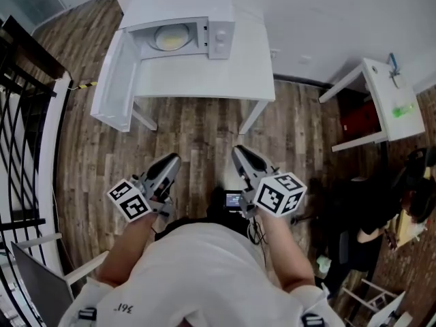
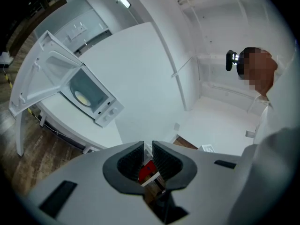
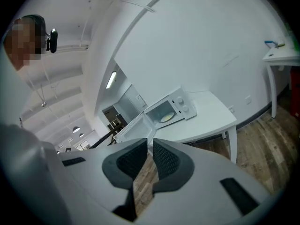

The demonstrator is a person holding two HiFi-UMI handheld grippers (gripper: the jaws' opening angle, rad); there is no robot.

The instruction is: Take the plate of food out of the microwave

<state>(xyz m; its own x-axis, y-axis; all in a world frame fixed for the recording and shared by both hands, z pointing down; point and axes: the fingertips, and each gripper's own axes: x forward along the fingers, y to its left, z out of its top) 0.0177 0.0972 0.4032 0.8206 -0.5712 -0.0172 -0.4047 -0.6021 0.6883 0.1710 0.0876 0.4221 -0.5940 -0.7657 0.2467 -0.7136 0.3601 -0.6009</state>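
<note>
A white microwave (image 1: 219, 36) stands on a white table (image 1: 204, 80) at the top of the head view. Its door (image 1: 116, 80) hangs open to the left. Inside sits a plate of yellow food (image 1: 169, 39), also seen in the left gripper view (image 2: 83, 98) and the right gripper view (image 3: 166, 118). Both grippers are held close to the person's body, well short of the table. The left gripper (image 1: 172, 161) (image 2: 148, 146) and the right gripper (image 1: 238, 150) (image 3: 150, 144) point toward the microwave. Each is closed to a thin slit with nothing between the pads.
Wooden floor lies between me and the table. A black stair railing (image 1: 20, 114) runs down the left side. A second white table (image 1: 385, 101) stands at the right, with a seated person (image 1: 368, 216) below it.
</note>
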